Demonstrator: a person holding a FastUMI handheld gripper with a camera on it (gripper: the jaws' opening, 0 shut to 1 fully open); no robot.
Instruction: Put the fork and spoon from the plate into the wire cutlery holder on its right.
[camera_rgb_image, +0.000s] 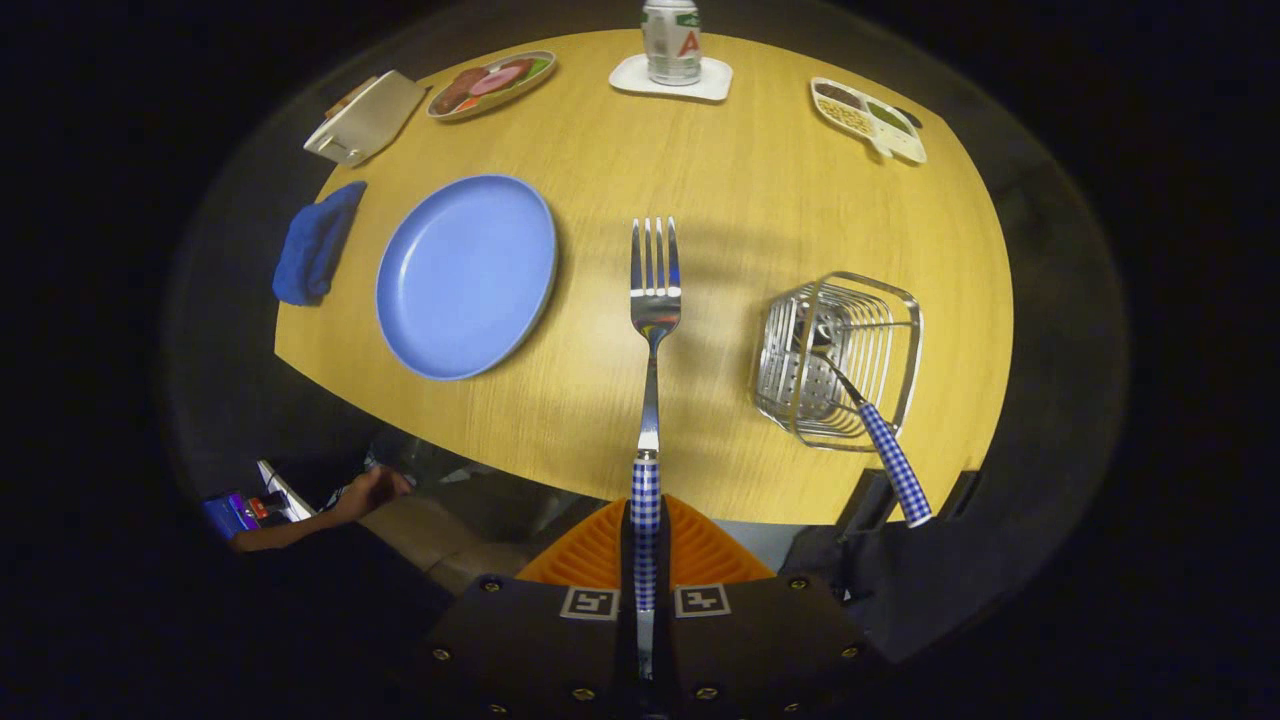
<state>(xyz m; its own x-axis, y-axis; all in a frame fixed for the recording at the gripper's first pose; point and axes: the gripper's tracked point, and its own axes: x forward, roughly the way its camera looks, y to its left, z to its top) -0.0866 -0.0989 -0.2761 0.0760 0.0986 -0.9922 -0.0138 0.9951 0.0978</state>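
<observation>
My gripper is shut on the checked handle of a fork, held high above the yellow table. The fork's tines point straight ahead, away from the fingers. Left of the fork lies the blue plate, bare of cutlery. Right of the fork stands the wire cutlery holder. A spoon with a checked handle leans in the holder, its bowl down inside and its handle sticking out toward me.
A blue cloth lies left of the plate. At the table's far side sit a white box, a dish of food, a can on a coaster and a divided tray. A person's hand shows below the near table edge.
</observation>
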